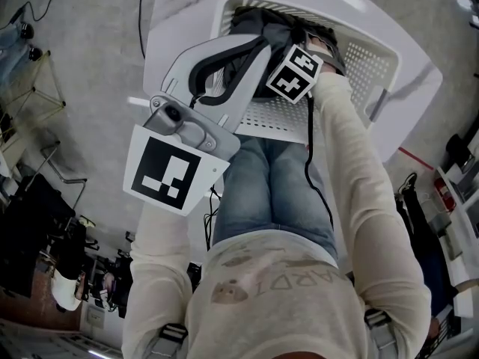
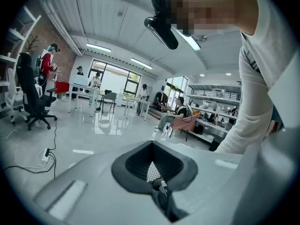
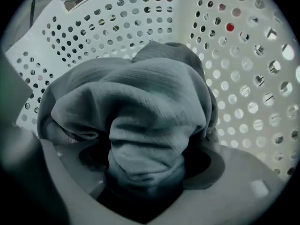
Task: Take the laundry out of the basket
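Pick-up step in hand: the right gripper [image 3: 150,157] stands wide open astride the grey garment [image 3: 140,93] in the basket [image 3: 246,78] and should close next, while the left gripper [image 2: 152,170] is closed and empty.

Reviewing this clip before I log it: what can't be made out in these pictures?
- The basket floor, and any laundry under the grey garment. In the right gripper view the garment fills the frame. In the head view the left gripper and a sleeve cover it.
- Garment type: it is too bunched to tell.
- Whether the pads of the right gripper touch the cloth: the bulging fold hides them.
- The right gripper's jaws in the head view: they are behind its marker cube.
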Motion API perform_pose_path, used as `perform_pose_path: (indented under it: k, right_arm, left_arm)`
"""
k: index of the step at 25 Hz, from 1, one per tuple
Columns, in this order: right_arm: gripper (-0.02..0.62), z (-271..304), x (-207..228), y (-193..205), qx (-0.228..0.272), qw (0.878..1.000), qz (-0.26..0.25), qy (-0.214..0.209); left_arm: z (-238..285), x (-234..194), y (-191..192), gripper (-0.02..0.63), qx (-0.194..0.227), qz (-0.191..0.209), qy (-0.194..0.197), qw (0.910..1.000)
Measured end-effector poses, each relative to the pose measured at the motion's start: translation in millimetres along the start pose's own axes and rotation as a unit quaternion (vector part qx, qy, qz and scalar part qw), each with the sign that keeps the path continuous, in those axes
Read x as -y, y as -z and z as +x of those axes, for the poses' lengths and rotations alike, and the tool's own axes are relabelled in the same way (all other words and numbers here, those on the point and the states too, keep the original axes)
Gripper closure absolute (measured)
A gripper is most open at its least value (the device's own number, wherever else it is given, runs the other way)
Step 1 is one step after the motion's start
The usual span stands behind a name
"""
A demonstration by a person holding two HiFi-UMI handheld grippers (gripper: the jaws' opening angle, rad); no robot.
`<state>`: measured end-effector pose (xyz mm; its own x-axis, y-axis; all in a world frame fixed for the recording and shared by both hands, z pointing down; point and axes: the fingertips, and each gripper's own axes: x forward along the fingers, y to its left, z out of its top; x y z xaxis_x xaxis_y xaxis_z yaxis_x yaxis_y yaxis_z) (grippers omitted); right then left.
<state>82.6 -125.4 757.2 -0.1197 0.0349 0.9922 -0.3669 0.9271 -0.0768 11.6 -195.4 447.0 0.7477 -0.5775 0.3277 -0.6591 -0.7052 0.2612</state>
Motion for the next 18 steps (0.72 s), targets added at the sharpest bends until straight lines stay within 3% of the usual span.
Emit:
perform_pose_path:
  k: [2,4,5,11,18]
  right_arm:
    - [0.187,-2.4,-5.5,0.8,0.000,1.000,0.002,0.003]
    - [0.336,-4.5,-13.1,2.1,-0.006,1.000,0.005,0.011]
    - [0.361,-4.7,-15.6,2.5,-0.008,1.000,0.008,0.017]
    - [0.416,-13.2,-15.9,2.0,0.035,0.999,0.035,0.002]
    - [0.428,-92.1,-28.0,-7.4,0.147,0.986,0.074,0.002]
  left_arm:
    - [1.1,0.4,0.6,0.605,0.000,0.000,0.001,1.0000]
    - [1.6,1.2,1.1,0.605,-0.001,0.000,0.003,1.0000]
    - [1.5,1.6,1.4,0.605,-0.001,0.000,0.003,1.0000]
    - [-0.6,5.2,1.7,0.605,0.001,0.000,-0.005,1.0000]
    - [-15.7,16.8,-18.6,0.605,0.005,0.014,-0.020,0.9997]
